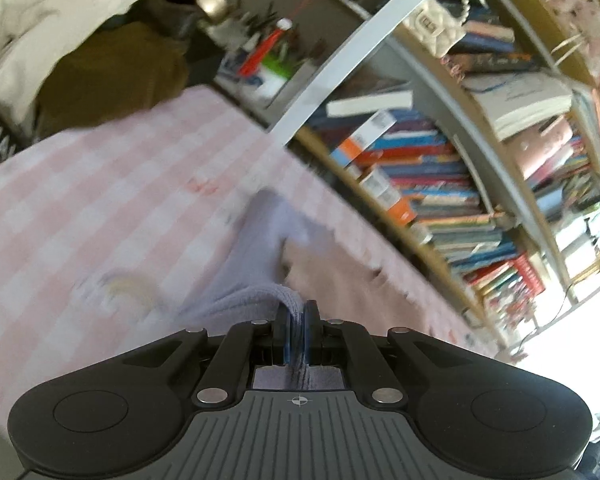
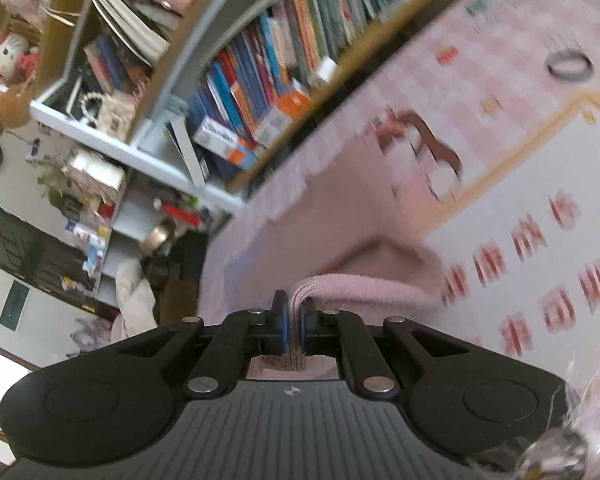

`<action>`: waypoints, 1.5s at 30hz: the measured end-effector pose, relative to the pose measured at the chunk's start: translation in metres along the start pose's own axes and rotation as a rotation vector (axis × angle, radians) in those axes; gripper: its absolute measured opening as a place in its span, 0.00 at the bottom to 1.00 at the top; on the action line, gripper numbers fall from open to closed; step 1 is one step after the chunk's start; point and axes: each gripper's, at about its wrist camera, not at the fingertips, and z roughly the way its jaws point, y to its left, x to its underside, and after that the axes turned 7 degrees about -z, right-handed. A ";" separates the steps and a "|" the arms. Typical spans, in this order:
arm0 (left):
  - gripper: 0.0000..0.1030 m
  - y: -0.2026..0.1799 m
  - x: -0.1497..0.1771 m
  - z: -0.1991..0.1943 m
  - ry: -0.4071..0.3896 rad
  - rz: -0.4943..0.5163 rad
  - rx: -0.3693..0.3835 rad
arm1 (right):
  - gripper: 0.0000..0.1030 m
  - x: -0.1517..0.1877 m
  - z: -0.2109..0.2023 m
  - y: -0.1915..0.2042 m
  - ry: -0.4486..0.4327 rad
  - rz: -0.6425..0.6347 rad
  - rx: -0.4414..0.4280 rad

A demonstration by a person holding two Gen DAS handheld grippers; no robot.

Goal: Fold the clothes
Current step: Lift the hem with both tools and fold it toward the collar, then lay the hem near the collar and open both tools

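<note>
Between each gripper's blue pads a ribbed knit hem is clamped, left gripper [image 1: 296, 322] and right gripper [image 2: 294, 314] both pinched tight on the garment [image 2: 364, 286], which trails onto the pink checked sheet [image 1: 100, 184], bookshelves [image 1: 440, 184] beyond, frames blurred.

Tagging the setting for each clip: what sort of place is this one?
Most likely a lived-in bedroom or study at home: crammed bookshelves, a pink checked bedspread or cloth as the work surface, and a heap of clothes beside it.
</note>
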 end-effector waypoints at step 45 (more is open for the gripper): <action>0.61 -0.031 -0.073 0.170 0.020 0.478 -0.134 | 0.41 -0.077 0.175 -0.009 -0.021 -0.424 0.507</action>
